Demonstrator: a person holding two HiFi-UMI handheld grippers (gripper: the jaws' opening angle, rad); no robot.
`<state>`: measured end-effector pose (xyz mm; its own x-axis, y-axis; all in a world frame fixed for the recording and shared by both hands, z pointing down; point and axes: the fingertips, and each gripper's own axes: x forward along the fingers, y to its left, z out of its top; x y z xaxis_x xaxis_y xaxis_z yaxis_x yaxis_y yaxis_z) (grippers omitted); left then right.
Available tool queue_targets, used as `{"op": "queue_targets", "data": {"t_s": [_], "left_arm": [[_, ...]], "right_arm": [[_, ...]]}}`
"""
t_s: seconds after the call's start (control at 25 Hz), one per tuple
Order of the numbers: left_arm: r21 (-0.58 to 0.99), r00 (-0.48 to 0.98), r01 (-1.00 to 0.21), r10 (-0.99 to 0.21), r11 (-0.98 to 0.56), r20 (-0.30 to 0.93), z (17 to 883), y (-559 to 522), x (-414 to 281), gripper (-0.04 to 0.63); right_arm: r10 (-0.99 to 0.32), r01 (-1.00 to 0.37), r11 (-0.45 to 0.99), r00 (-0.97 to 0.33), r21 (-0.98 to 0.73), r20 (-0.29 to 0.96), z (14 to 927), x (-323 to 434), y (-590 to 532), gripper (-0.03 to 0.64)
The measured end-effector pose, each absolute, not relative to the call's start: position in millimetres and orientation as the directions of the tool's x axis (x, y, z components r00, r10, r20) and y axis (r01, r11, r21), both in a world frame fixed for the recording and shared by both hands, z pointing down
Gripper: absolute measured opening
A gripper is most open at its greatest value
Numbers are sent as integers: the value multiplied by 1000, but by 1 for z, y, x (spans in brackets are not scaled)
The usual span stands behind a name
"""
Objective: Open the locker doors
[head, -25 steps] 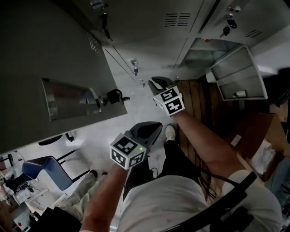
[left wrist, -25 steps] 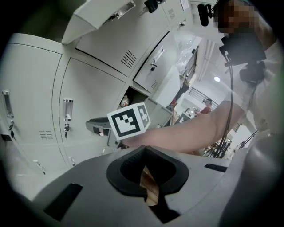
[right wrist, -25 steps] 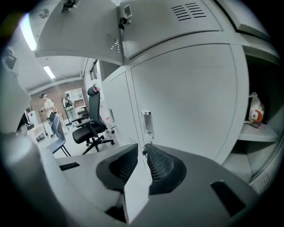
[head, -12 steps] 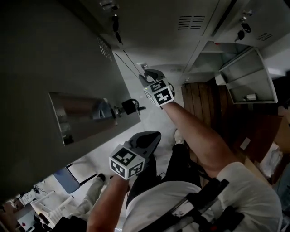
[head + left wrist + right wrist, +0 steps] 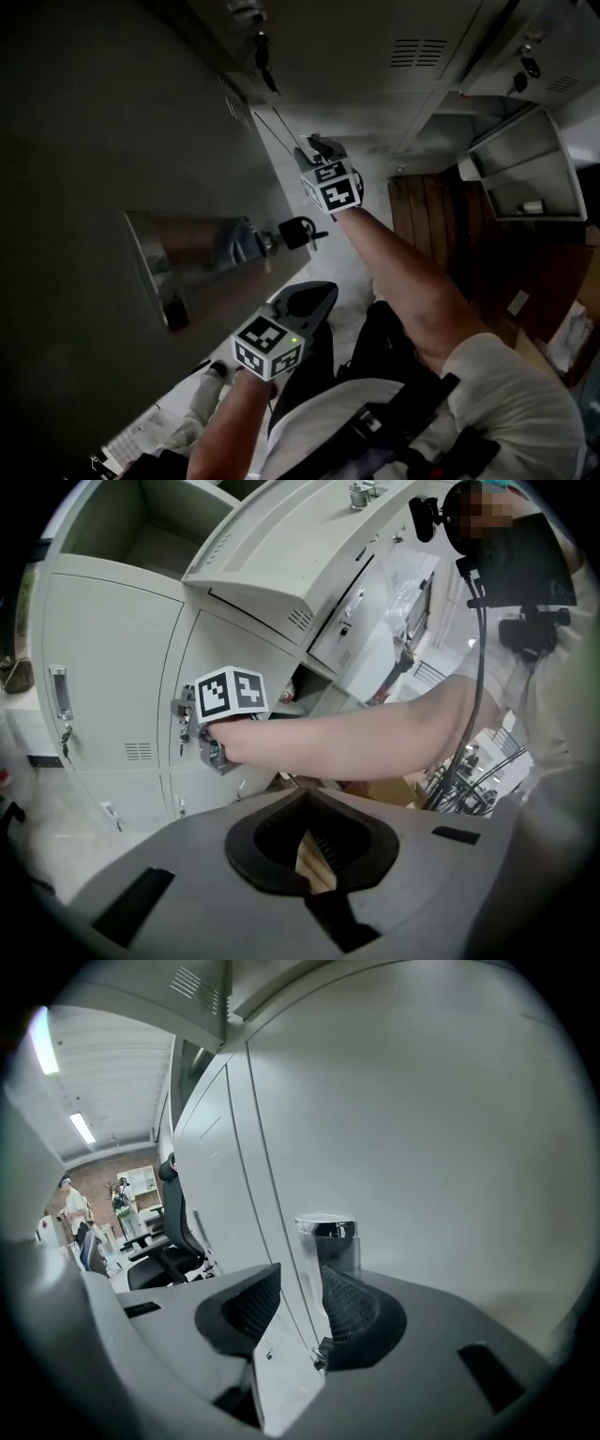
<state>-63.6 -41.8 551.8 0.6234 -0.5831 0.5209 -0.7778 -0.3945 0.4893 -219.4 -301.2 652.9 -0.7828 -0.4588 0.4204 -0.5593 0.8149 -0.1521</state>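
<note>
Since a second ago the right gripper [image 5: 318, 147] has travelled away from the left gripper [image 5: 319, 292]. Its fingers [image 5: 349, 1312] have just been opening and now stand apart, astride the edge of the locker door [image 5: 422, 1147], with the chrome latch [image 5: 327, 1241] just ahead of them. The left gripper's fingers are together on nothing

I worked in an office locker area: grey steel lockers [image 5: 112, 667] with vent slots [image 5: 138, 751] and keyed locks [image 5: 62, 705] lined the wall, while a black office chair [image 5: 178, 1232], strip lights [image 5: 82, 1129] and a brick wall [image 5: 98, 1177] lay beyond.
</note>
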Motion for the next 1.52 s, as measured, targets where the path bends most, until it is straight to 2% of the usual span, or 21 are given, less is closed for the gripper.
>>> {"op": "queue_targets", "data": {"t_s": [0.56, 0.88, 1.52], "left_arm": [[518, 631, -769, -576, -376, 519, 563, -33, -67, 11], [513, 655, -752, -555, -413, 513, 556, -34, -63, 11], [522, 717, -697, -478, -492, 507, 555, -11, -52, 11]], "right_arm": [[-494, -571, 821, -730, -23, 473, 654, -216, -296, 97], [-489, -570, 820, -738, -41, 465, 656, -198, -261, 110], [-566, -682, 726, -666, -88, 486, 659, -134, -200, 112]]}}
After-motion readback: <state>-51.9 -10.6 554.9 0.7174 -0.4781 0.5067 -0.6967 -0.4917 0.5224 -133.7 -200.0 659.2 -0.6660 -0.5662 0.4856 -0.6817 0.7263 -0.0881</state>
